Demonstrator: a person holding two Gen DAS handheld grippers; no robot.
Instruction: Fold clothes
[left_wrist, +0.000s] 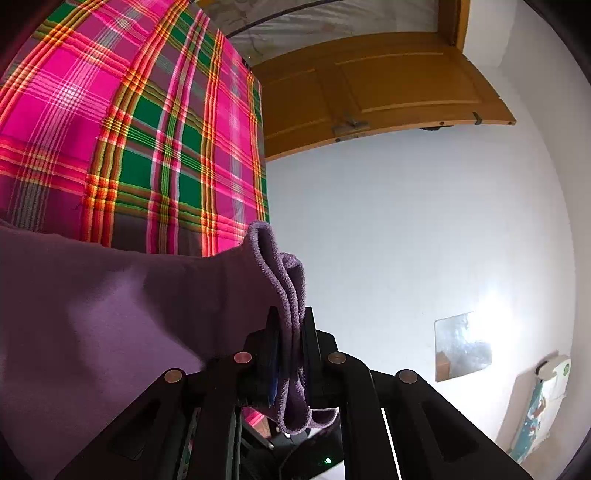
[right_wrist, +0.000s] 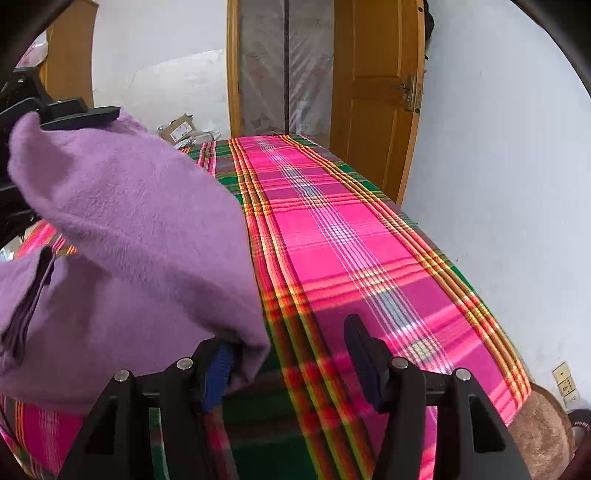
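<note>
Here the left gripper (left_wrist: 290, 332) clamps the purple garment's (left_wrist: 110, 314) edge; the right gripper (right_wrist: 291, 347) gapes beside it.

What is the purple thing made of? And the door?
The purple garment looks like soft fleece or a fuzzy knit: its surface is nappy and matte, and its edge is looped. The door looks like varnished wood: orange-brown, slightly glossy, with raised panels.

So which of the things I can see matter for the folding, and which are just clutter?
For the job:
- purple garment
- left gripper, clamped on the garment's edge
- right gripper, fingers apart
- plaid bed cover

Just lying about:
- cardboard boxes
- wooden door
- wall sockets
</note>
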